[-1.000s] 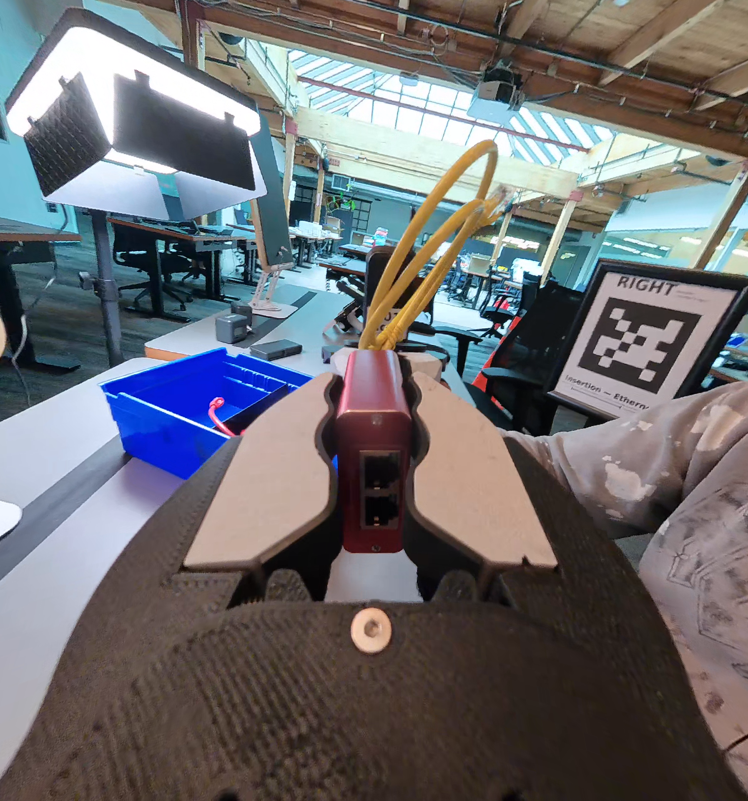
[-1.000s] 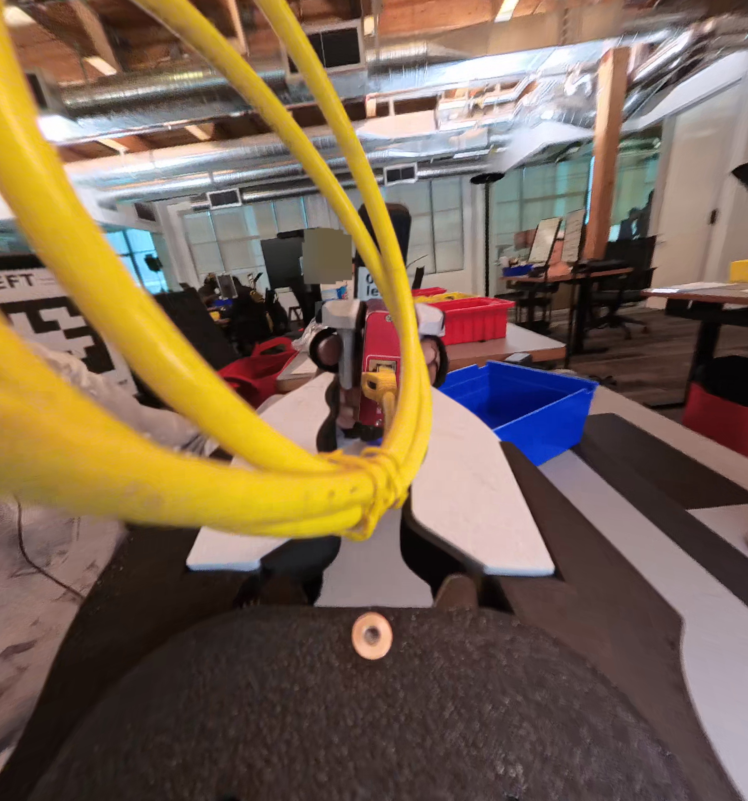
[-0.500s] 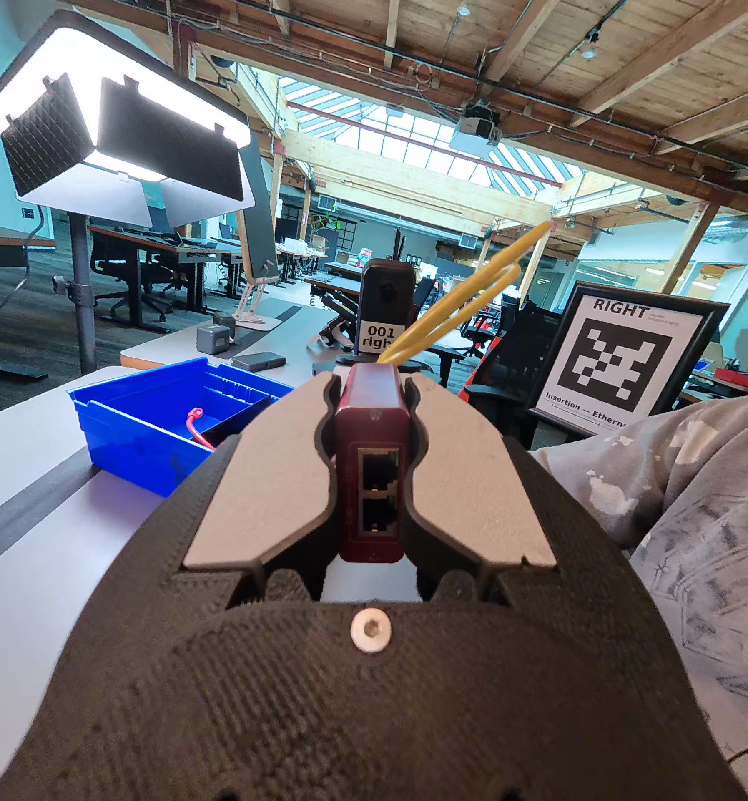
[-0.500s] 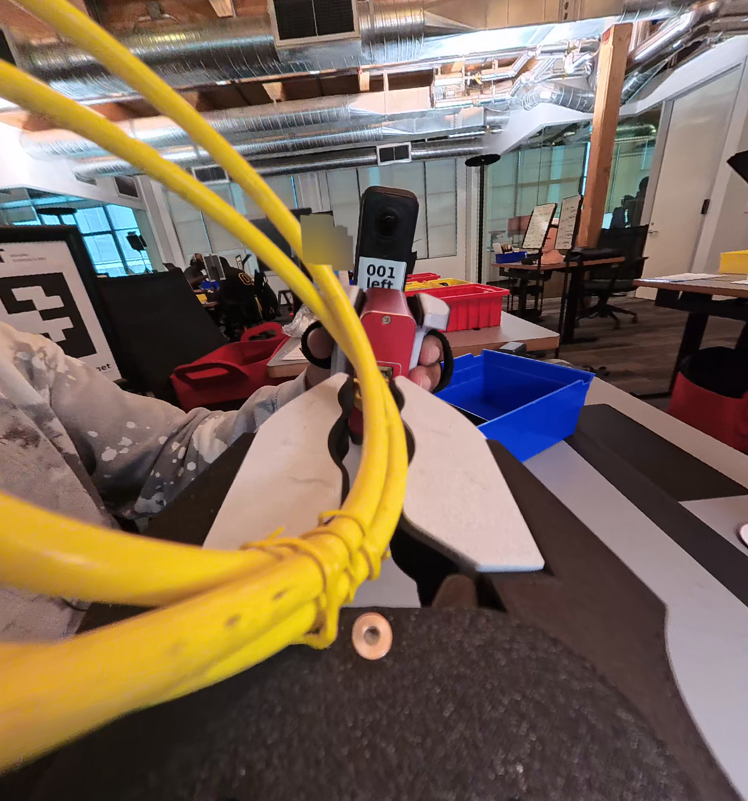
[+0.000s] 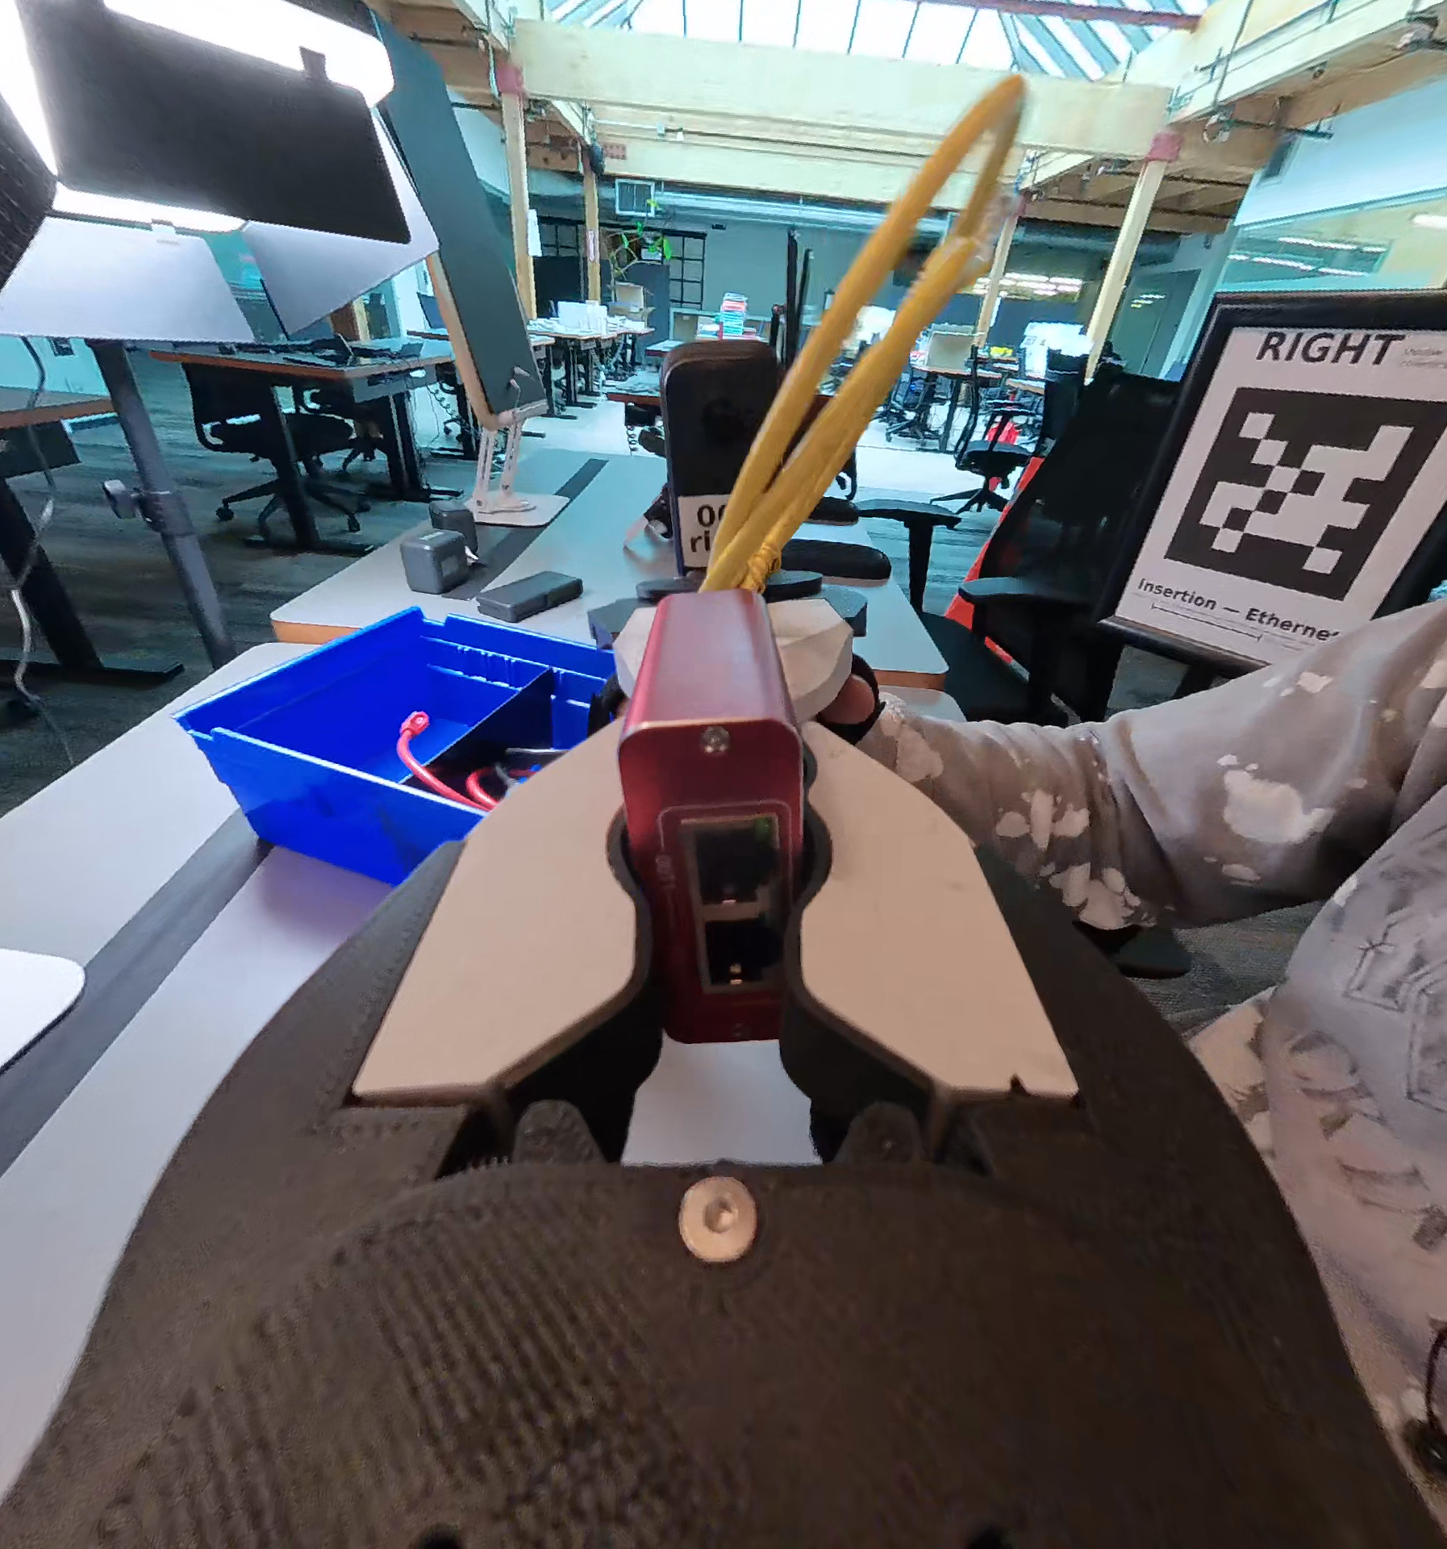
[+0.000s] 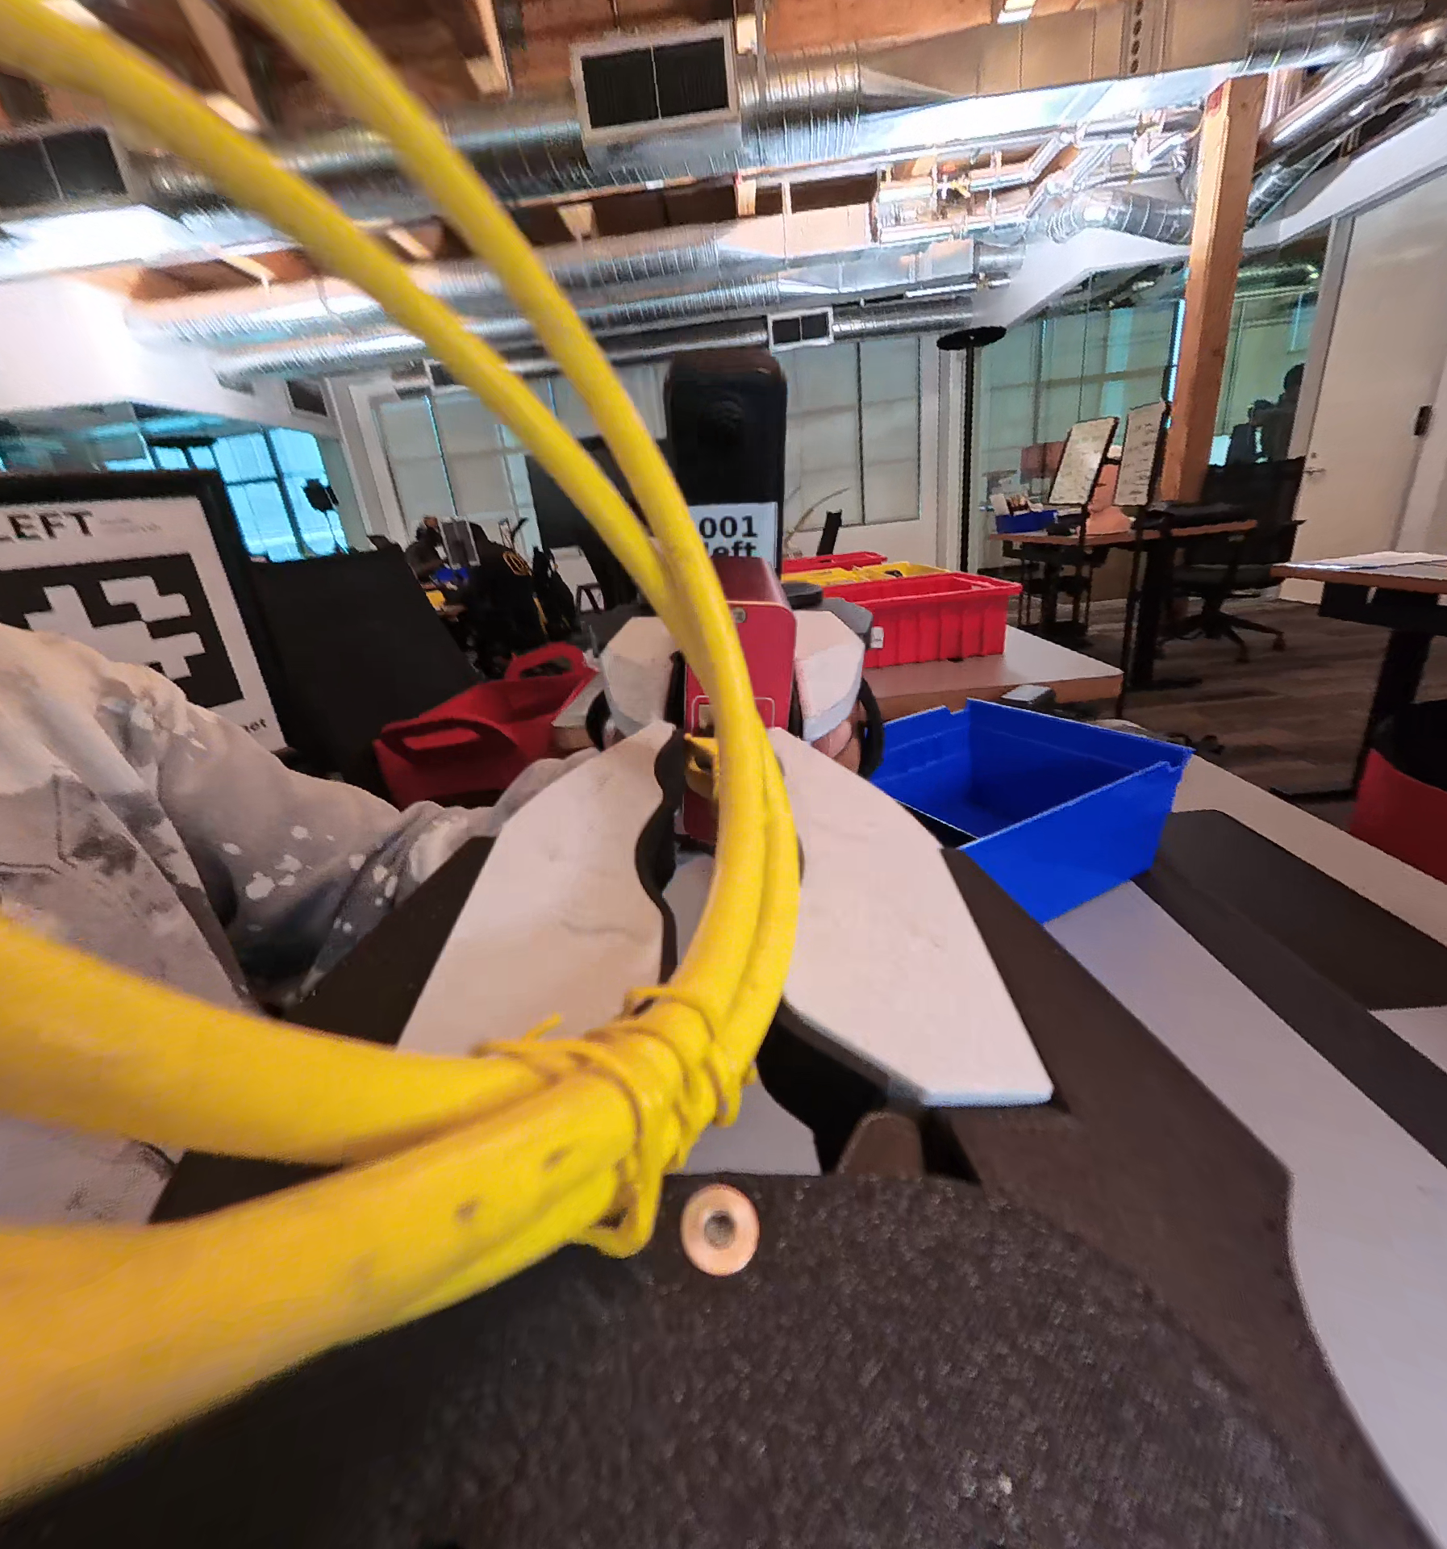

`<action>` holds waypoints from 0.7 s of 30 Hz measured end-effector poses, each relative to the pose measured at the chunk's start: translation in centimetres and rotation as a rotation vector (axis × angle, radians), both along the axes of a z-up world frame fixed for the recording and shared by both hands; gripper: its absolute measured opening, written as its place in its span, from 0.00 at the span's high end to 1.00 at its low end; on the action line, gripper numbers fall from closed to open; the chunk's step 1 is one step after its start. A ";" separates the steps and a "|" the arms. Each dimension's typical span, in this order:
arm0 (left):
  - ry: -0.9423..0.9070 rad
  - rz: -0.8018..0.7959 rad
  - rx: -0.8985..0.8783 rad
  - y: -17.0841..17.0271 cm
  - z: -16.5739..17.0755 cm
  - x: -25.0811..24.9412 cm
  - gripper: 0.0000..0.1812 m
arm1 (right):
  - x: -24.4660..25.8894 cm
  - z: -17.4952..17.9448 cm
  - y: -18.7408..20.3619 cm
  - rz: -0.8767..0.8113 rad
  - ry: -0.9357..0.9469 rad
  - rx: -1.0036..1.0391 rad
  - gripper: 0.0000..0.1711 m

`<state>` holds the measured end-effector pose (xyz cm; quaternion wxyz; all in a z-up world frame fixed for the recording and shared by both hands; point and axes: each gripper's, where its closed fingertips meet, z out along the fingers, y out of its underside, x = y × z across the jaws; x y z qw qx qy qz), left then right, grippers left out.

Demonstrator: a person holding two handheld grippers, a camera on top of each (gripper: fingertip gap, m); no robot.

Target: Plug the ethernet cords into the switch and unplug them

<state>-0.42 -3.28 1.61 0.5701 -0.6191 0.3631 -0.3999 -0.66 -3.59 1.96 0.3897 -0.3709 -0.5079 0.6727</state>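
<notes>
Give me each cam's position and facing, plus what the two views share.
Left wrist view: sits on the left gripper, looks forward along its fingers at the red switch clamped between them; a grey sleeve shows at right.
Right wrist view: sits on the right gripper, faces the opposite way toward the switch, with the bundled yellow ethernet cord looping close to the lens; a sleeve at left.
Shared: switch, yellow cord, blue bin, and each shows the other gripper beyond.

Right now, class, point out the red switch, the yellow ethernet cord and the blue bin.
red switch (image 5: 707, 687), left wrist view, top face.
yellow ethernet cord (image 6: 536, 1081), right wrist view, tied bundle.
blue bin (image 5: 318, 788), left wrist view, front wall.
</notes>
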 end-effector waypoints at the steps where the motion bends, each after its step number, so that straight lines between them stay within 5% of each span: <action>1: 0.001 -0.006 -0.009 0.0 -0.1 0.0 0.83 | 0.1 0.0 0.0 -0.008 -0.011 0.018 0.91; 21: 0.021 -0.024 -0.072 -0.2 -0.6 0.2 0.83 | 0.8 -0.2 0.2 -0.063 -0.070 0.131 0.92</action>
